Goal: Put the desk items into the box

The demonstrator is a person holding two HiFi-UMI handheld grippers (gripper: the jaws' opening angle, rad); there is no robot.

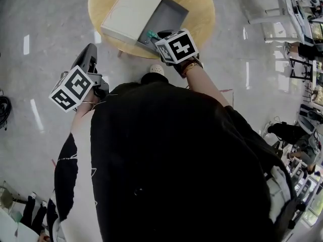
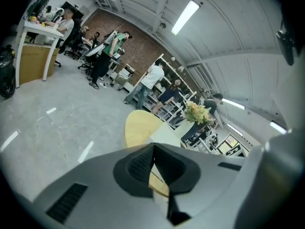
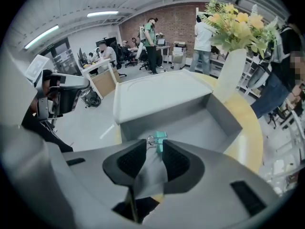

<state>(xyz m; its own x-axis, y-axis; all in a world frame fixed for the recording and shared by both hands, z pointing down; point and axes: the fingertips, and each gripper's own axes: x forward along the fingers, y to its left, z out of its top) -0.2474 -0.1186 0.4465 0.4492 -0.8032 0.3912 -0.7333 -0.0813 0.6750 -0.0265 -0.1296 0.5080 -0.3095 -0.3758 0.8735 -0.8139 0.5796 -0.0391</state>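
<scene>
Nearest, saw a black-clad torso (image 1: 166,160) filling the lower head view. Found the left gripper (image 2: 153,147) far left, held off the round table (image 1: 202,19) and over the floor, jaws pressed together on nothing. Moved right to the grey box (image 1: 174,15), open on the table, pale lid (image 1: 132,11) lying to its left. Spotted the teal binder clip (image 3: 161,138) just over the box's near corner, inside the rim. Found it lodged at the very tips of the right gripper (image 3: 153,144), jaws fairly wide, wire loop against one pad and teal body against the other. Read that as a light pinch, not a deep one. Could not tell whether resting on the box floor or hanging clear of it.

Judged the clip light, stiff and springy, hardly fragile. Guessed the painted steel slick, and the wire handles apt to swivel and let it twist. Would take hold across the flat teal sides, well back between the ribbed pads, not by the loops. Judged a short drop into the box harmless. Farther right, noted a white vase (image 3: 231,75) of yellow flowers (image 3: 236,20) on the table beside the box.
</scene>
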